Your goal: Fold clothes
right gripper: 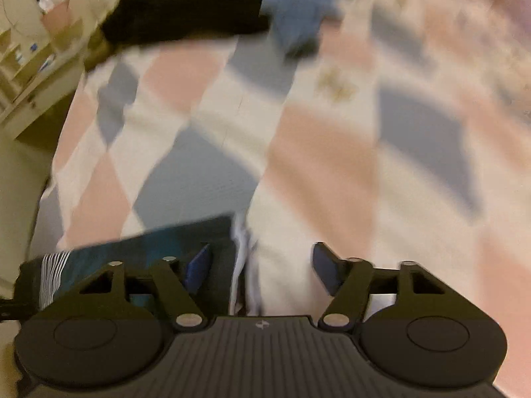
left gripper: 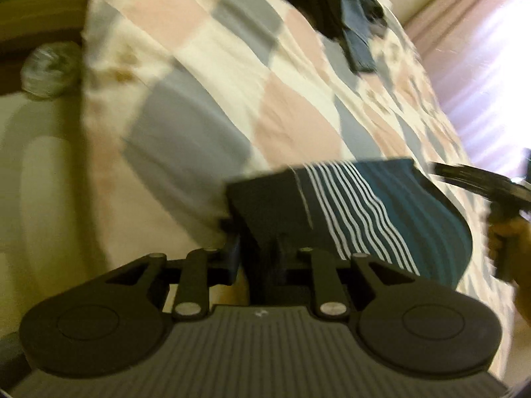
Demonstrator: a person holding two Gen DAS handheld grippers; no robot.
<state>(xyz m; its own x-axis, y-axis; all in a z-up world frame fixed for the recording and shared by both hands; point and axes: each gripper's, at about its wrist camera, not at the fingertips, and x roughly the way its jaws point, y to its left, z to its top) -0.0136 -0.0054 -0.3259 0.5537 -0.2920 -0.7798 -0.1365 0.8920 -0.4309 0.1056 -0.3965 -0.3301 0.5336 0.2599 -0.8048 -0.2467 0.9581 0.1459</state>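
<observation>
A folded garment (left gripper: 358,212), black and teal with white stripes, lies on the checked bed cover (left gripper: 205,106). My left gripper (left gripper: 257,252) is shut on the garment's near left edge. The garment also shows at the lower left of the right wrist view (right gripper: 159,242). My right gripper (right gripper: 262,265) is open beside the garment's right edge, its left finger (right gripper: 199,265) over the cloth, nothing held. The right gripper also shows at the right edge of the left wrist view (left gripper: 484,182). Both views are motion-blurred.
A black garment (right gripper: 186,6) and a blue one (right gripper: 295,16) lie at the far end of the bed. A grey round object (left gripper: 49,69) sits on the floor to the left. Shelves (right gripper: 30,63) stand at left. A curtained window (left gripper: 488,66) is at right.
</observation>
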